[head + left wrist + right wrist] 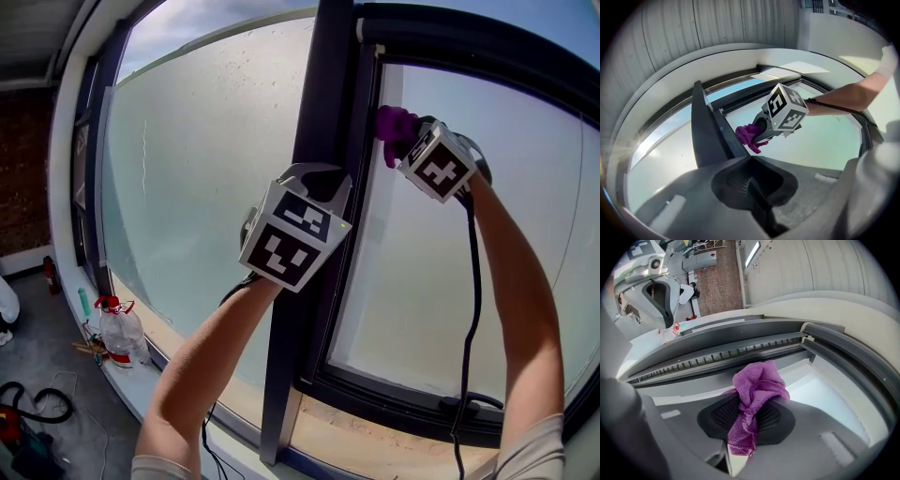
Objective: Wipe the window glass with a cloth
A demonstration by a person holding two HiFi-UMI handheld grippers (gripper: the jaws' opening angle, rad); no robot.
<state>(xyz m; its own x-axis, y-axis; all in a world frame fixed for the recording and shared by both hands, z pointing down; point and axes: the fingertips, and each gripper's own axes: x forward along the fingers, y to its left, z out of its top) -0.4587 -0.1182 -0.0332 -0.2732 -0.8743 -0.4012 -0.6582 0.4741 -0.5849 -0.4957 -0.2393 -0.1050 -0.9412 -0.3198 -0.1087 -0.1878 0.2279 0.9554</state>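
Right gripper (747,420): clamped shut on the cloth; held high at the upper left corner of the right pane, just beside the dark post.
Cloth (757,385): purple, bunched into a wad; stuck out past the jaw tips toward the glass, with one tail hanging back between the pads; sat close under the ribbed top rail of the frame; touch with the glass could not be told for certain.
Left gripper (752,187): jaws pressed together, nothing between them; held lower than the right one, in front of the dark post and apart from the cloth.
Right pane (441,281): pale and hazy, set in a dark frame.
Left pane (206,169): same pale haze, speckled with small spots near the top.
Post (323,84): dark, upright, stood between the two panes.
Marker cubes (286,242): black and white square patterns on each face; patterns only, no words to read.
Bottle (122,333): clear plastic with a red label band; stood upright on the sill (164,328) at lower left, well apart from both grippers; print too small to read; contents could not be made out.
Cable (473,281): black, ran from the right gripper down beside the forearm to the lower frame.
Forearms: bare, both reached up toward the window.
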